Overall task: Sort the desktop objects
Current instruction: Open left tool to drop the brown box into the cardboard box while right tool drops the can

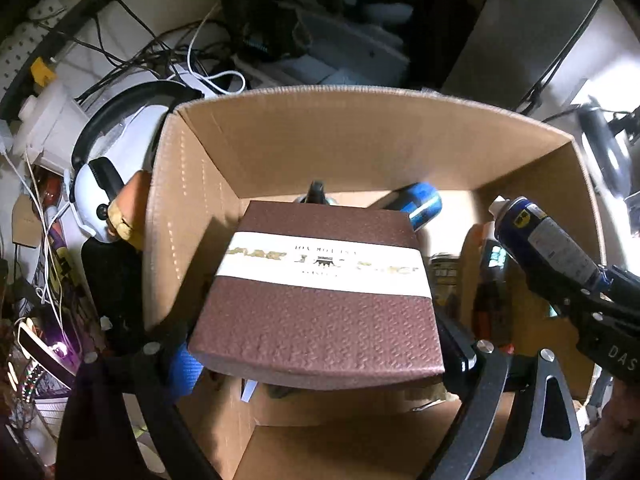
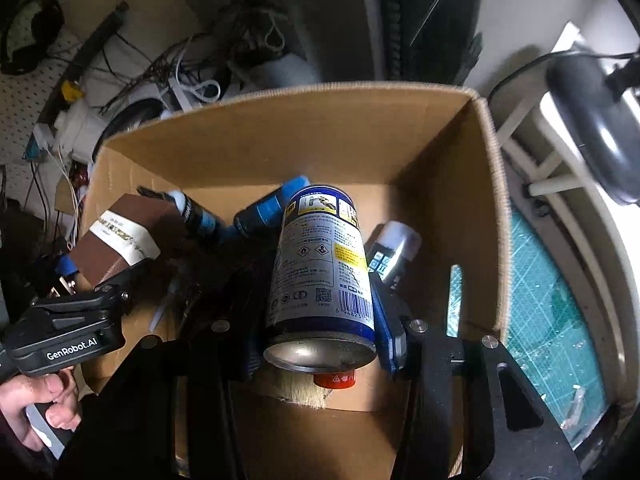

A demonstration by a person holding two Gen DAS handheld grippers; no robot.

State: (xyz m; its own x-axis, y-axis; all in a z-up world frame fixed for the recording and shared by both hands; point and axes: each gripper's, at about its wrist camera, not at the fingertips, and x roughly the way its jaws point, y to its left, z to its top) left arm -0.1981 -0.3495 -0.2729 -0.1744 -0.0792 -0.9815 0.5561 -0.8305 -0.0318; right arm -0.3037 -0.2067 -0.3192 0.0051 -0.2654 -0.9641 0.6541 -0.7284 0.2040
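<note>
Fingers (image 2: 256, 344) clamp spray can (image 2: 320, 272) (base nearest), over carton (image 2: 320, 136)

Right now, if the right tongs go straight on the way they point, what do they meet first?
Probably the blue cans lying in the cardboard box: the right tongs hold the spray can nose-down over them. Depth is unclear.

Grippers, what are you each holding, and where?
Left gripper clamps the brown box by its sides; right gripper clamps the spray can near its base.
</note>
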